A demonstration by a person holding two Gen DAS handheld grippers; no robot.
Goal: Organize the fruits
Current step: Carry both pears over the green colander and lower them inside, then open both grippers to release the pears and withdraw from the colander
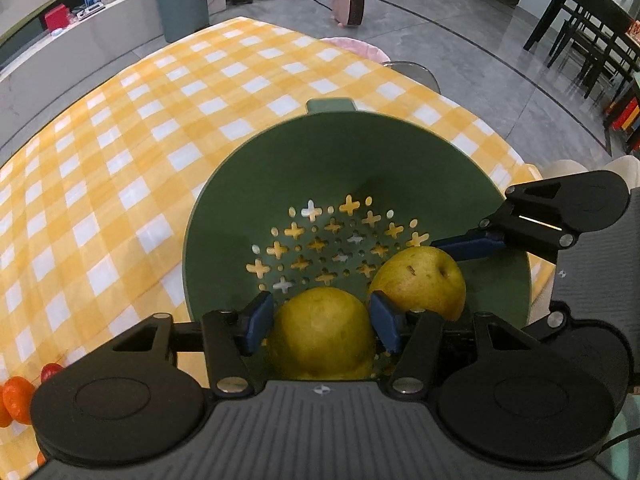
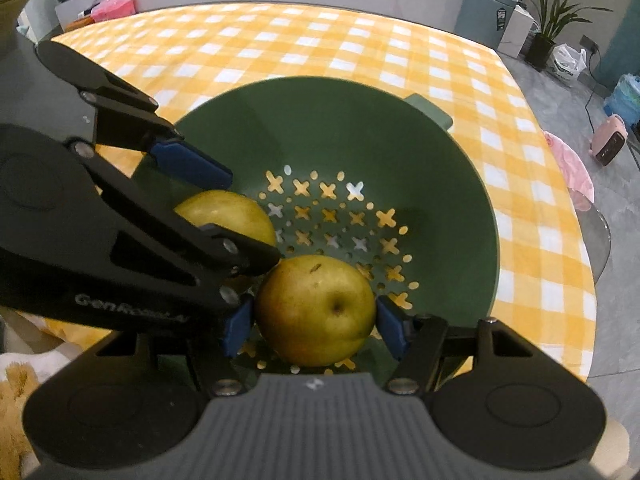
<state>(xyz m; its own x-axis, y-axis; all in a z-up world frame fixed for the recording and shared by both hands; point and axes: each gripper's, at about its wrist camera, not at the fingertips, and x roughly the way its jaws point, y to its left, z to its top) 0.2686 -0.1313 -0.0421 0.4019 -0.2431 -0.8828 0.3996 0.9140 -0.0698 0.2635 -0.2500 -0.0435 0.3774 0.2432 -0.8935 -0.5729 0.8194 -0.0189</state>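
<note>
We lower 2 pears into the green colander (image 1: pixel 224 200), left gripper (image 1: pixel 322 322) clasping one pear (image 1: pixel 320 336), right gripper (image 2: pixel 314 322) the other pear (image 2: pixel 316 308), to gather the fruit.

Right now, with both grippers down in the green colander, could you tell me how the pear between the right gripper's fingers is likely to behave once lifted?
The pear looks round and smooth, so it may roll if let go. It seems firm and fairly heavy, filling the right gripper. The blue pads sit at its widest sides, so it could slip.
</note>
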